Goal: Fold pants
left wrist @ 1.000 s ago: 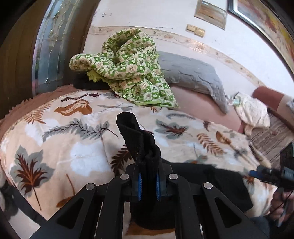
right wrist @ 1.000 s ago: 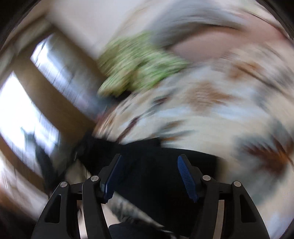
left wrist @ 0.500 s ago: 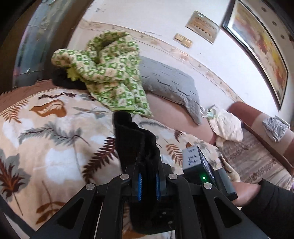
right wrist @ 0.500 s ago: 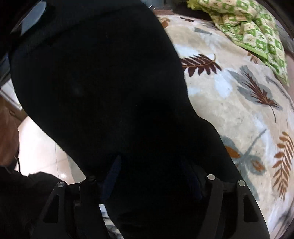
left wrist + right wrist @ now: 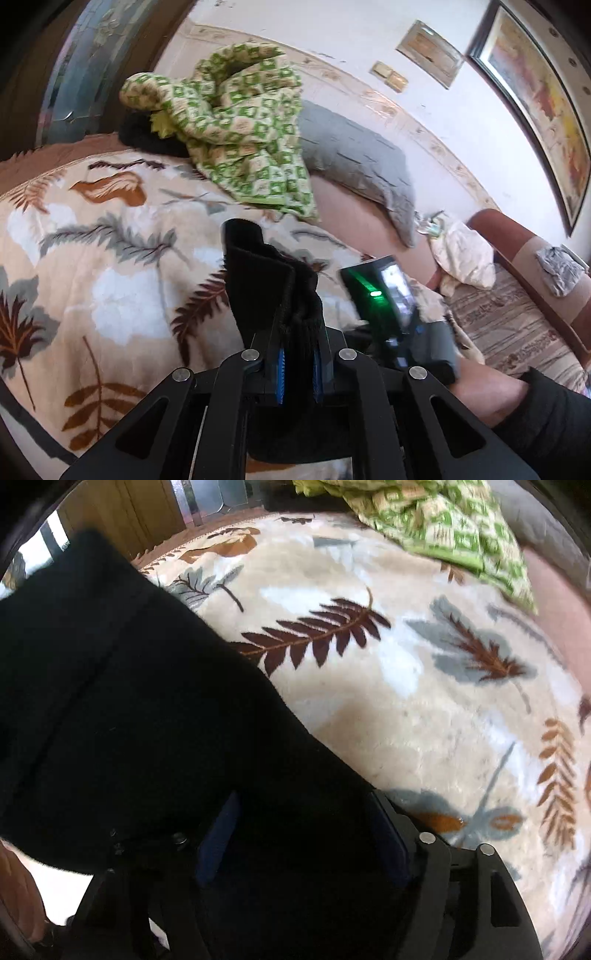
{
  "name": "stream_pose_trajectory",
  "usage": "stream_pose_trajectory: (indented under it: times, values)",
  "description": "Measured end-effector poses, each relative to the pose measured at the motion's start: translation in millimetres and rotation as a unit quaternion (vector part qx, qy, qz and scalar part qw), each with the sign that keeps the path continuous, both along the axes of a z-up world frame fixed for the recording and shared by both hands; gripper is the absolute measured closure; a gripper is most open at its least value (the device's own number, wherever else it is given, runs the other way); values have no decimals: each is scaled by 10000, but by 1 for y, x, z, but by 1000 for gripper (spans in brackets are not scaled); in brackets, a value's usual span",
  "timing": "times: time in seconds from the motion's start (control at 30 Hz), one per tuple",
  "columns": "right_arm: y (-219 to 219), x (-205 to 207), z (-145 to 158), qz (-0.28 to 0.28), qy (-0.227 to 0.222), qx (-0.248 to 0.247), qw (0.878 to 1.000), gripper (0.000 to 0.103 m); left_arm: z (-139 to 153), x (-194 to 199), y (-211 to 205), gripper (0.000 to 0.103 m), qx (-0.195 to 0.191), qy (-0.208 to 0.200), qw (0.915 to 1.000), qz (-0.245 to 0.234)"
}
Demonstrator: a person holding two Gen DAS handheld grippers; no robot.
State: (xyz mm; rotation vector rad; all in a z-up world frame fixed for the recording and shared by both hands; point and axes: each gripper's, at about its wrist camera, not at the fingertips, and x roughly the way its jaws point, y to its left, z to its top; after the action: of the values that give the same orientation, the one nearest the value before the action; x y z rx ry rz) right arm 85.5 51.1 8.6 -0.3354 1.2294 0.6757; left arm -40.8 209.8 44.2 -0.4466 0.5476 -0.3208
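Two grippers: both were at the black pants (image 5: 273, 288), raised above the leaf-print blanket (image 5: 110, 280) on the bed.
Left gripper (image 5: 298, 369): its blue pads were nearly together, pinching a bunched fold of the fabric, likely a hem or waistband edge held up so the cloth could hang straight.
Right gripper (image 5: 303, 834): its fingers stood wide apart with dark cloth draped over and between them; whether it truly gripped the fabric I could not tell, the pads being half hidden.
Pants: hanging from the left grip, not yet laid flat, so the fold seemed barely begun.
Surroundings: a green checked cloth (image 5: 240, 122) and a grey pillow (image 5: 354, 162) lay well apart, leaving blanket space for laying out.
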Motion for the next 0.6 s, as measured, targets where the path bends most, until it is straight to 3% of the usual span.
stream_pose_trajectory:
  times: [0.07,0.2,0.33,0.43,0.47,0.57,0.6]
  values:
    - [-4,-7,11,48,-51,65,10000,33,0,-1,6,95,-83,15,9999,98]
    - [-42,-29,52,-59,-668,170,9976,31,7,3,2,95,-192,44,9998,-11]
    - [-132,-48,80,-978,-1050,776,9866,31,20,4,-27,95,-139,-96,9986,-498]
    - [-211,-66,79,-2102,-1138,1387,9611,28,25,5,-62,94,-68,-112,9951,-980]
    - [-245,-79,73,-2681,-1109,1764,9406,26,25,5,-79,94,-12,-98,9929,-1181]
    - [-297,-97,47,-3686,-1048,2581,8869,26,25,2,-118,94,97,-11,9862,-1650]
    - [-306,-97,37,-3869,-1051,2703,8753,26,25,1,-130,94,156,26,9840,-1776]
